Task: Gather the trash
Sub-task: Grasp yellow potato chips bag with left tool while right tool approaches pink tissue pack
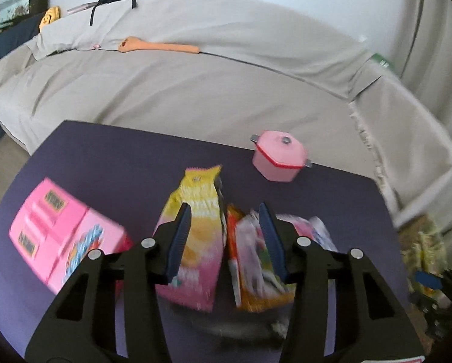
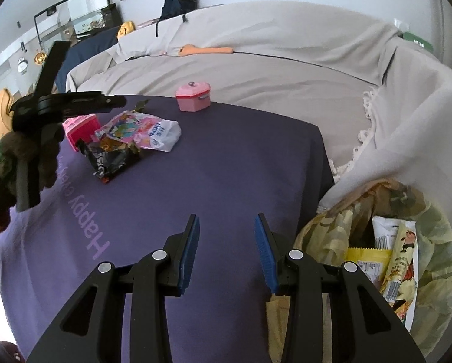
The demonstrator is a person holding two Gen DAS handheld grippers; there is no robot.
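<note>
Left wrist view: blurred; left gripper [image 1: 224, 236] over a pile of wrappers on the purple tablecloth [image 1: 120, 157].
Left gripper state: jaws part open, nothing pinched; whether pads touch anything below, cannot tell.
Yellow-pink packet [image 1: 200, 236]: flat, crinkled, serrated top edge; lying under the left jaw.
Orange-white wrapper [image 1: 256, 260]: crumpled, just right of the yellow-pink packet, touching it.
Pink box [image 1: 59, 230]: left of the pile, near it.
Pink toy pot [image 1: 279, 155]: lidded, beyond the pile, near the cloth's far edge.
Right gripper [image 2: 227, 249]: half open, empty, above bare cloth, well apart from the pile.
Trash bag [image 2: 437, 242]: off the cloth's right edge, several packets inside.
</note>
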